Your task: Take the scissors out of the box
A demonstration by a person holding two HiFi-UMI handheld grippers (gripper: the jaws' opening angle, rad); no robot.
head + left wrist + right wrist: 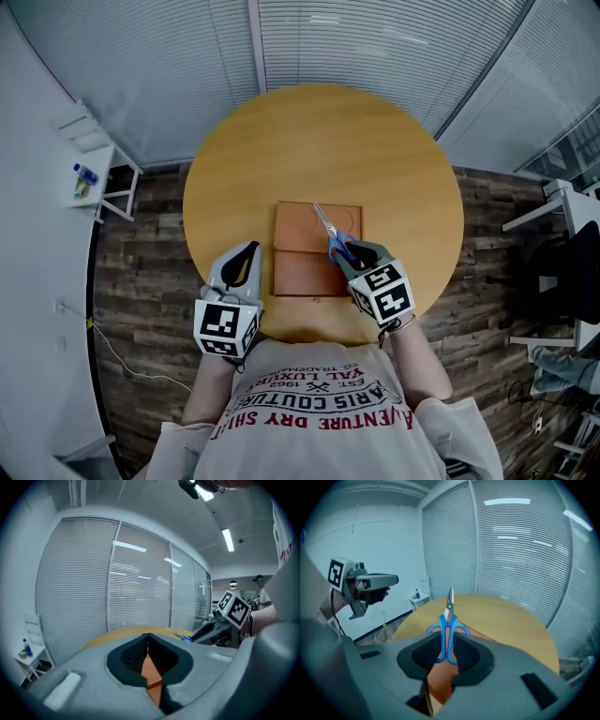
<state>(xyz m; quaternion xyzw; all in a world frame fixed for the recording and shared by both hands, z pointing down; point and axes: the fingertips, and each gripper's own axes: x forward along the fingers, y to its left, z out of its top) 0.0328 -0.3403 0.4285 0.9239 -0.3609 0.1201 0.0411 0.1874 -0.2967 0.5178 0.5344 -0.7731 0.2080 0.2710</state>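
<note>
A flat brown box (302, 273) lies open in the middle of the round wooden table (394, 169). The scissors (332, 236), with blue handles and silver blades, are lifted above the box. My right gripper (351, 253) is shut on their handles, and the blades point away from me. The right gripper view has the scissors (447, 630) upright between the pads of the right gripper (449, 643). My left gripper (246, 253) hovers by the box's left near corner, shut and empty. In the left gripper view the left gripper (148, 637) has its tips together, with the scissors (180, 635) off to the right.
A small white side table (89, 173) with a blue bottle stands at the left by the wall. A desk and a dark chair (561, 262) are at the right. Slatted blinds run behind the table. The floor is wood plank.
</note>
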